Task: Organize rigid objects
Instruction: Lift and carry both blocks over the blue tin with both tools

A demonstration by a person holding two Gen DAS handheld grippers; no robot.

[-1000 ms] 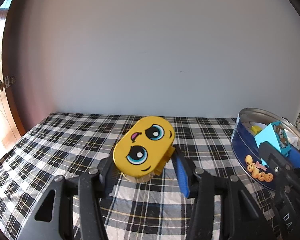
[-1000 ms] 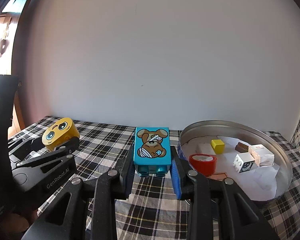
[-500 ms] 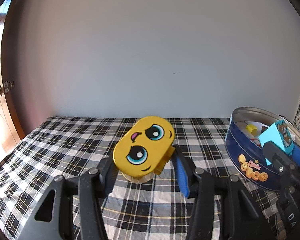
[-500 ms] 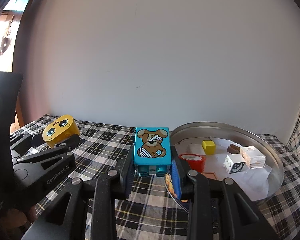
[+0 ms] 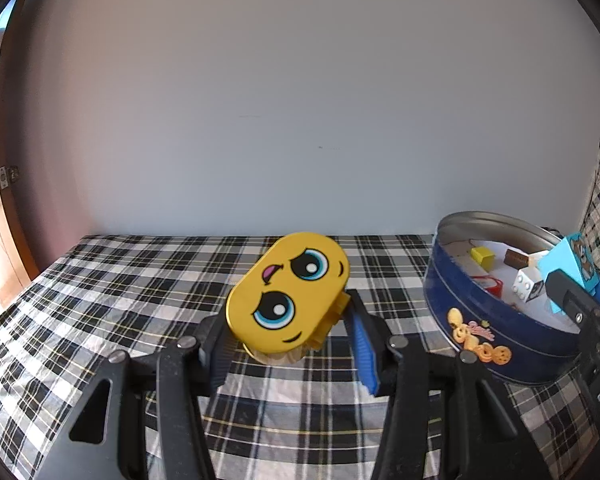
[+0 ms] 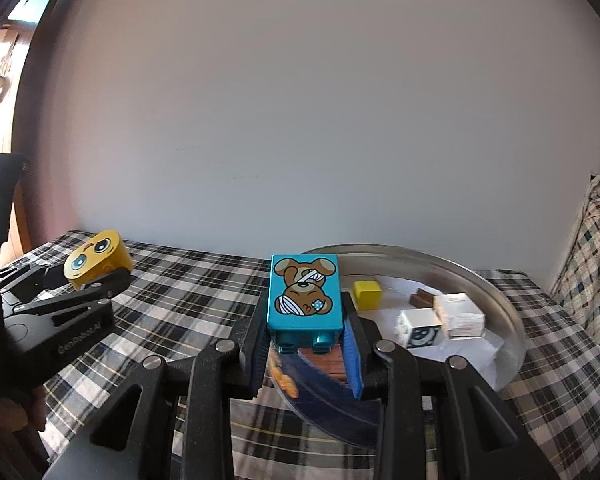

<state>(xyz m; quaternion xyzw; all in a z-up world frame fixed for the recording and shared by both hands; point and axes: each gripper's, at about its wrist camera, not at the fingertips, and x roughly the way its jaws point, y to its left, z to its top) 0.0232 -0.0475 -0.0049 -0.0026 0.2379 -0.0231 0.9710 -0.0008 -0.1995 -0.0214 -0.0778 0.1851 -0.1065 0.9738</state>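
A round blue cookie tin (image 6: 500, 300) sits near the right edge of the plaid-covered bed (image 5: 140, 280); it holds a yellow cube (image 6: 367, 294), a brown piece (image 6: 422, 298) and white blocks (image 6: 458, 314). Since the earlier frames, the right gripper (image 6: 306, 344) has carried the teal bear block (image 6: 305, 292) over the tin's near rim. The jaws clamp this block, studs toward the camera, long axis running away. The left gripper (image 5: 286, 334) grips the yellow face block (image 5: 286, 294) with its oval face tilted diagonally.

Two close wrist views, facing wall, sharing tin (image 5: 480, 320)
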